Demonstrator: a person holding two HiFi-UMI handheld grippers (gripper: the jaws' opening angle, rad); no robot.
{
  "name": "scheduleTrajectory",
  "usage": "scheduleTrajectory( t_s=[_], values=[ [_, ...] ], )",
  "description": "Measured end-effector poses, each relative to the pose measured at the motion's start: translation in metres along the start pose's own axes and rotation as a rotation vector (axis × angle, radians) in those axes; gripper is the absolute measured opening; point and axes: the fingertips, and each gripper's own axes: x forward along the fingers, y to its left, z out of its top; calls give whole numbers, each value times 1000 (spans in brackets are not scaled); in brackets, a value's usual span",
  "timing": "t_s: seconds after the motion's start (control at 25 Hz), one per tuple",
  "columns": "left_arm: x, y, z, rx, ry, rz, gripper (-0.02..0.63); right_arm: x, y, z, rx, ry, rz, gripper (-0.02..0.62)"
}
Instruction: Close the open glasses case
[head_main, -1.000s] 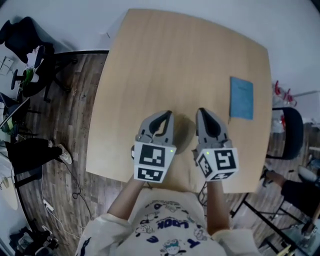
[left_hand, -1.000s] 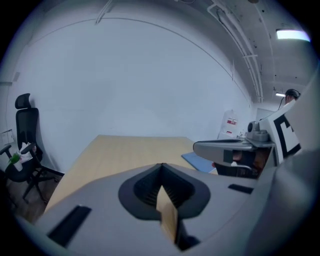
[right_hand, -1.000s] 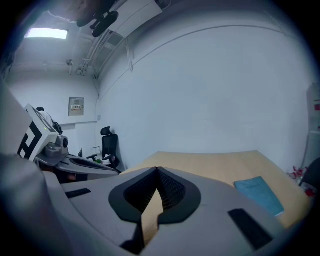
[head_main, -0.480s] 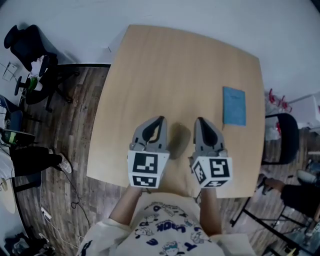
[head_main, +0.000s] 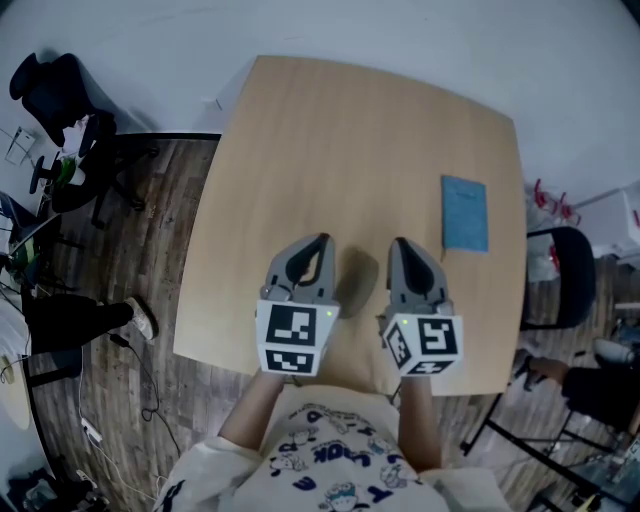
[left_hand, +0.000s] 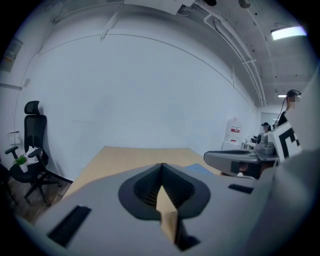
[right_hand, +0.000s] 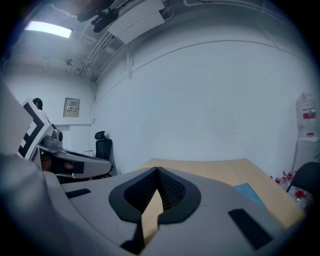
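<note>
Ahead and right of the right gripper (head_main: 401, 245), a flat blue item (head_main: 465, 214) lies on the desk (head_main: 340, 150); both this and the left gripper (head_main: 321, 242) have jaws together, empty.

Light-tan table (head_main: 330, 150); blue flat item (head_main: 465, 213); dark wood-plank floor (head_main: 135, 255); white wall (head_main: 400, 30).

You stand at a light wooden table (head_main: 350, 150) on a dark wood floor (head_main: 150, 270), with a white wall (head_main: 400, 30) behind it, a black chair (head_main: 50, 85) to your left and a long lamp (left_hand: 289, 32) overhead.
</note>
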Motion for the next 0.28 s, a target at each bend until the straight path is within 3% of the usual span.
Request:
scheduleTrajectory(
  t_s=[0.28],
  values=[
    [-5, -2, 1, 6, -9, -3, 2, -4, 3, 2, -13, -2, 8, 0]
  ],
)
